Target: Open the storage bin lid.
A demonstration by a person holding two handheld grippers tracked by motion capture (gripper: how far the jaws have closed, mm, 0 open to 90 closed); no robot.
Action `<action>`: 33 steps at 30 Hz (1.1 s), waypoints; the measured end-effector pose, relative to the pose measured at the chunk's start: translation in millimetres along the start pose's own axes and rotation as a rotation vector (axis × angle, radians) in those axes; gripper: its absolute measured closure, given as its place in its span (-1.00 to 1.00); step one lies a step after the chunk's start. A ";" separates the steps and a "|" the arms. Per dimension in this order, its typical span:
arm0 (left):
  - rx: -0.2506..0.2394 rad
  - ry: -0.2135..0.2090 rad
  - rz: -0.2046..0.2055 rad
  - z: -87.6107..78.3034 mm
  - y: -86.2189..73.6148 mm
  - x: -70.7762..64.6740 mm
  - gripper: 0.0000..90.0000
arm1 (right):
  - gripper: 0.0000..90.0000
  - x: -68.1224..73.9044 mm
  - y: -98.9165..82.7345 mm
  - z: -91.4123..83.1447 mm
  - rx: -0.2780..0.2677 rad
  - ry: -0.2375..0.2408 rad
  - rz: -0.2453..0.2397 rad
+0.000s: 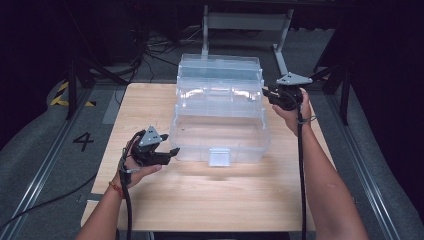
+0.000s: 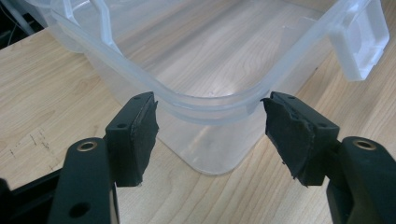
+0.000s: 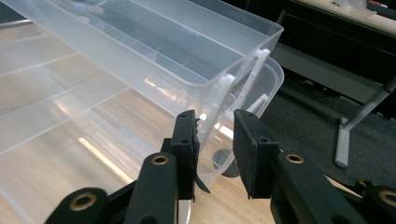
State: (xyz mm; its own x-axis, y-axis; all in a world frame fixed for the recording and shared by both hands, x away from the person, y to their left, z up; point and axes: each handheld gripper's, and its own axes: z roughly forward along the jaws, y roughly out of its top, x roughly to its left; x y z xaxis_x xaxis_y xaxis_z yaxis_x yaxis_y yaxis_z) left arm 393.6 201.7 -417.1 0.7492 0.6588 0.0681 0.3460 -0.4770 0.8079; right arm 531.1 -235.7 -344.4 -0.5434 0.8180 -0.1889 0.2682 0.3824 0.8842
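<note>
The clear box [image 1: 220, 132] sits open in the middle of the surface [image 1: 210, 200]. The left claw [image 2: 210, 109] is wide, right at the box's near corner. The right claw [image 3: 215, 126], a little apart, is beside its far raised tray [image 3: 187, 60].

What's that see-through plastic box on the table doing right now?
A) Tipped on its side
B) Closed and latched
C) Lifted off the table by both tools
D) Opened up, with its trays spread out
D: the clear box stands on the wooden table with its upper trays swung back and stepped behind the open base, while both grippers sit beside it.
</note>
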 end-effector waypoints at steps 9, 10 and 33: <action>0.007 0.006 0.009 -1.5 0.4 -1.3 -0.19 | 0.52 11.4 0.7 -10.0 -0.001 0.030 -0.052; 0.008 0.007 0.011 -1.5 0.4 -1.5 -0.19 | 0.52 12.7 0.4 -11.3 -0.005 0.035 -0.054; 0.082 0.042 0.078 -2.3 0.6 -7.6 -0.21 | 0.47 18.8 -26.1 -51.6 0.020 0.064 -0.103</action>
State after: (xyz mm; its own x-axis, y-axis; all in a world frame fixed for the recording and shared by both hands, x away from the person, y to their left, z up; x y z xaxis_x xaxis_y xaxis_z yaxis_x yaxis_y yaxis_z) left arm 386.8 197.8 -415.8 0.7518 0.6409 0.1551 0.3337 -0.5725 0.7489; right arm 472.8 -252.5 -349.1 -0.6188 0.7447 -0.2500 0.2237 0.4721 0.8527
